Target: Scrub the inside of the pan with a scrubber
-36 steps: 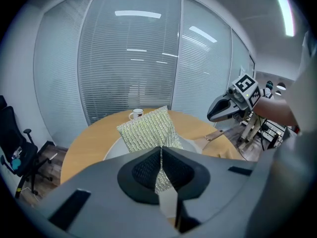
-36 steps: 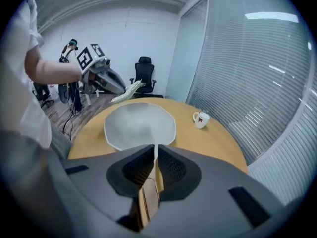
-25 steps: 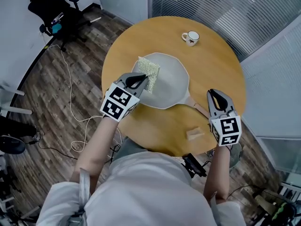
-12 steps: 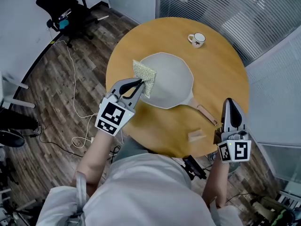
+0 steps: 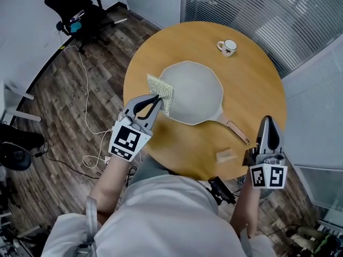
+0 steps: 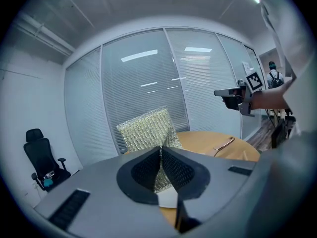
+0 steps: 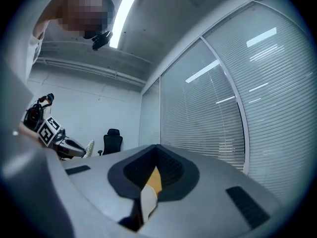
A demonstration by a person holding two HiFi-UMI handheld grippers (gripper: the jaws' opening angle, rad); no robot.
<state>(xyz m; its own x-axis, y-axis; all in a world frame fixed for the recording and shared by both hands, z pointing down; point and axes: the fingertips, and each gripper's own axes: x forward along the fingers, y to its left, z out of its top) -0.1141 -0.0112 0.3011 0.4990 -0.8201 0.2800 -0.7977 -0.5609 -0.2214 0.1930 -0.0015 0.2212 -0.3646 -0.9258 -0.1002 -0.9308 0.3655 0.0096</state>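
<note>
From where I stand, the left gripper [image 5: 157, 98] is clamped on one edge of the scrubber [image 5: 161, 89]. The mesh pad stands up out of its jaw tips like a small flag, so most of it is free to do the rubbing. The pan [image 5: 195, 92] lies just ahead of those tips on the round table [image 5: 257, 74]. The pad hangs over the pan's nearest rim, though I can't tell whether it touches the metal; it looks lifted to me. The right gripper [image 5: 268, 123] is held off the table's edge with its nose tipped a little upward. Its jaws have just been closing and now meet on nothing. The pan's handle [image 5: 237, 131] points toward it, near its tips but apart from them, so nothing steadies the pan. I'd guess that hand is keeping out of the way, or hasn't yet taken the handle to brace the pan against the scrubbing. A small pale block [image 5: 225, 155] lies on the table beside that gripper, and a mug [image 5: 228, 47] stands well beyond the pan.
</note>
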